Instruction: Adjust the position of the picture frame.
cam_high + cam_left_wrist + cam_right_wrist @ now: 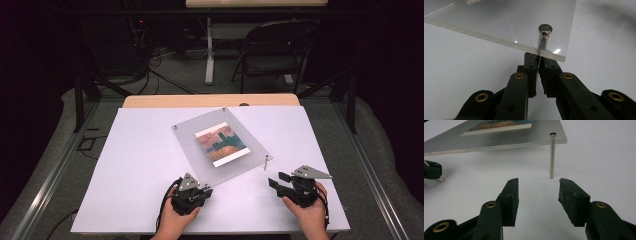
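One acrylic frame (pixel 220 146), two metal pins (pixel 266 162), two claws (pixel 204 190).

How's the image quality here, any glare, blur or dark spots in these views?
High view: room around the table is dark, tabletop evenly lit. Left gripper view: a glint on the acrylic panel edge, near jaws soft. Right gripper view: the pin is sharp, faint shadow under the panel.

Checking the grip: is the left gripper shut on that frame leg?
Shut: left gripper jaws pinch the thin metal leg under the acrylic frame's corner.
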Demonstrator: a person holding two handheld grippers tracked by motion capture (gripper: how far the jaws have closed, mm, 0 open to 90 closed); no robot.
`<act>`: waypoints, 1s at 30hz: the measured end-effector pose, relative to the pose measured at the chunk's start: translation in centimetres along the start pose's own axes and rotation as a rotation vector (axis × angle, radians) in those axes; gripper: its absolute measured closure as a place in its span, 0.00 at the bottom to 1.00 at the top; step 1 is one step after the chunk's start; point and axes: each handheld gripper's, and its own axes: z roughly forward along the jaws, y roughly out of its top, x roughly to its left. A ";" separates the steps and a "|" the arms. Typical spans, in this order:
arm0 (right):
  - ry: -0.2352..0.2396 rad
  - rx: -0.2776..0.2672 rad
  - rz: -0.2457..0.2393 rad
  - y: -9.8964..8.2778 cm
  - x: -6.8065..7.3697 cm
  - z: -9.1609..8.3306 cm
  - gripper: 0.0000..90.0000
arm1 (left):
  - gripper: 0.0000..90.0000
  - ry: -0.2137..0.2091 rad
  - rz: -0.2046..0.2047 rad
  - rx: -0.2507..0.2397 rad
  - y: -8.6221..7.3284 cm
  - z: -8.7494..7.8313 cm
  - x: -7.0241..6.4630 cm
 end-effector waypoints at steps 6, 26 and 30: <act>-0.004 -0.003 0.003 0.3 -0.4 0.6 0.57 | 0.94 0.000 0.002 0.001 0.0 0.0 0.0; -0.056 0.091 -0.108 1.7 -0.7 5.2 0.73 | 0.95 -0.003 -0.017 0.008 0.1 -0.6 0.5; -0.061 0.101 -0.112 2.1 -0.8 6.2 0.76 | 0.95 -0.004 -0.018 0.007 0.1 -0.6 0.5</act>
